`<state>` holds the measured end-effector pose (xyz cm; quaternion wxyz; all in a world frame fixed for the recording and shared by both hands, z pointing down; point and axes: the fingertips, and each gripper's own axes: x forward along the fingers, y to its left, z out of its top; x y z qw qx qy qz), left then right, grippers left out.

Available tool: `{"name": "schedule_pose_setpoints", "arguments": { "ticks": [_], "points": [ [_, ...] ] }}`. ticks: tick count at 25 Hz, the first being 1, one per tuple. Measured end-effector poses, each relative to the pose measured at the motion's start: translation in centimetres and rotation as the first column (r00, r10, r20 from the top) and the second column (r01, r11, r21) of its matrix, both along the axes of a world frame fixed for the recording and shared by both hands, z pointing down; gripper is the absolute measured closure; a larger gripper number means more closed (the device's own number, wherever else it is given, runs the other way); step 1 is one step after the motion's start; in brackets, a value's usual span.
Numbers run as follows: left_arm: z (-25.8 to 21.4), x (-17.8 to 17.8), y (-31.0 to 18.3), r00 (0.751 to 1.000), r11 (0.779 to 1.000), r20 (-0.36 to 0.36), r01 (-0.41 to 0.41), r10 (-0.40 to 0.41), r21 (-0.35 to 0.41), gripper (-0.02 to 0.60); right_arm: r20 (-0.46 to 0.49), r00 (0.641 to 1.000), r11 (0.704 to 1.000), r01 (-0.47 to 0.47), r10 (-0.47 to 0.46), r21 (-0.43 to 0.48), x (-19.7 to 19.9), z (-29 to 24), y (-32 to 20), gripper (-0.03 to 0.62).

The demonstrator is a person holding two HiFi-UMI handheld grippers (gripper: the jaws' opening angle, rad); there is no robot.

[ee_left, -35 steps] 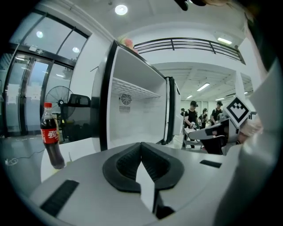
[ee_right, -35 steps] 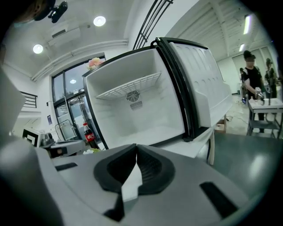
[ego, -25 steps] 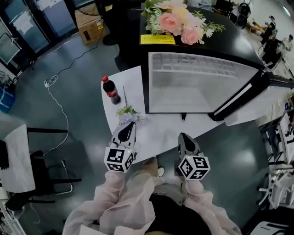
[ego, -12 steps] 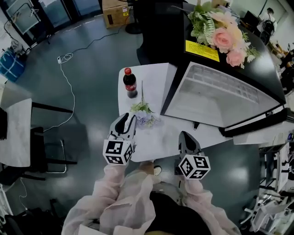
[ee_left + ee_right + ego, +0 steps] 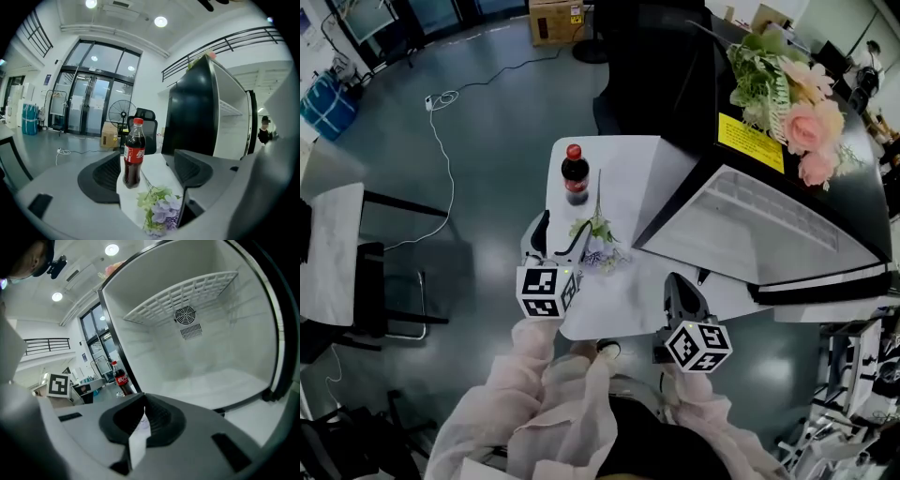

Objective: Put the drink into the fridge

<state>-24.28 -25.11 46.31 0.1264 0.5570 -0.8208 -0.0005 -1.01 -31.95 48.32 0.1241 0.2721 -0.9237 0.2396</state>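
The drink is a cola bottle [image 5: 575,174] with a red cap, standing upright on the white table [image 5: 628,173]. In the left gripper view the bottle [image 5: 134,152] stands ahead, in line with the gap between the jaws. My left gripper [image 5: 557,240] sits at the table's near left edge, its jaws opening wide around empty air. A purple flower sprig [image 5: 598,246] lies just beside it. The black fridge [image 5: 769,230] stands open at the right, its white inside bare [image 5: 201,348]. My right gripper [image 5: 680,289] hangs shut by the table's front edge, before the fridge opening.
A bunch of pink roses [image 5: 792,94] and a yellow label [image 5: 752,142] sit on the fridge top. The fridge door [image 5: 834,291] swings out to the right. A cardboard box [image 5: 551,19], a floor cable [image 5: 441,103] and a chair [image 5: 384,300] are off to the left.
My left gripper has moved forward to the flower sprig and its jaws have spread apart. The head view has turned left, so the fridge sits further right. The right gripper stays shut.
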Motion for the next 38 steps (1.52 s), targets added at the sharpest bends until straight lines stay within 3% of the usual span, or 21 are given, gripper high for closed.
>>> {"name": "schedule_pose_setpoints", "arguments": {
  "ticks": [20, 32, 38],
  "points": [
    [4.6, -7.6, -8.9, 0.998, 0.997, 0.049, 0.049, -0.046, -0.063, 0.204, -0.074, 0.996, 0.998, 0.042, -0.045, -0.047, -3.3, 2.5, -3.9, 0.582],
    [5.9, -9.2, -13.0, 0.998, 0.997, 0.055, -0.008, 0.012, -0.081, 0.204, -0.105, 0.993, 0.998, 0.045, -0.05, -0.044, -4.8, 3.2, -5.9, 0.582],
    [5.9, -9.8, -13.7, 0.996, 0.996, 0.095, 0.003, 0.005, -0.085, 0.252, -0.126, 0.991, 0.998, 0.035, -0.041, -0.045, -4.3, 3.7, -6.1, 0.582]
  ]
}}
